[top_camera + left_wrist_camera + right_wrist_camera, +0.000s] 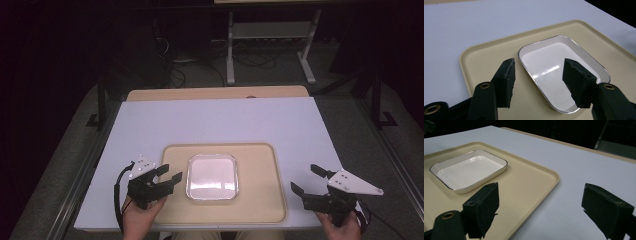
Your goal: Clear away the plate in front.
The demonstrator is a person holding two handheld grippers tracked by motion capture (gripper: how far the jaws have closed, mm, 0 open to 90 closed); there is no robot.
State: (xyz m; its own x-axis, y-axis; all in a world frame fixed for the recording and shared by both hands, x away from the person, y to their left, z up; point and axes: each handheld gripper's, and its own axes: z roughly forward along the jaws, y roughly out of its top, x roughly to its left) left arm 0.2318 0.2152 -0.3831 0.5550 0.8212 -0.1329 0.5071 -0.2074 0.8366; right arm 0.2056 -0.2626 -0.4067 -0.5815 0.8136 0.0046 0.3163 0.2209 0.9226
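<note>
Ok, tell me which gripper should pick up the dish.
Left. The left gripper is open over the tray, right beside the dish; the right gripper is off the tray, farther away.

Holding the left gripper (pixel 169 176) and right gripper (pixel 306 179) low at either side, jaws standing apart and empty, both angling inward.

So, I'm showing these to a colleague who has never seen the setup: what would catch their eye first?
Most likely the shiny white rectangular dish with its thin dark rim, sitting empty near the middle of the beige tray on the white table. Next, the two black grippers flanking it: the left gripper over the tray's left edge, the right gripper over the table beyond the tray's right edge. Both have their jaws apart and hold nothing.
</note>
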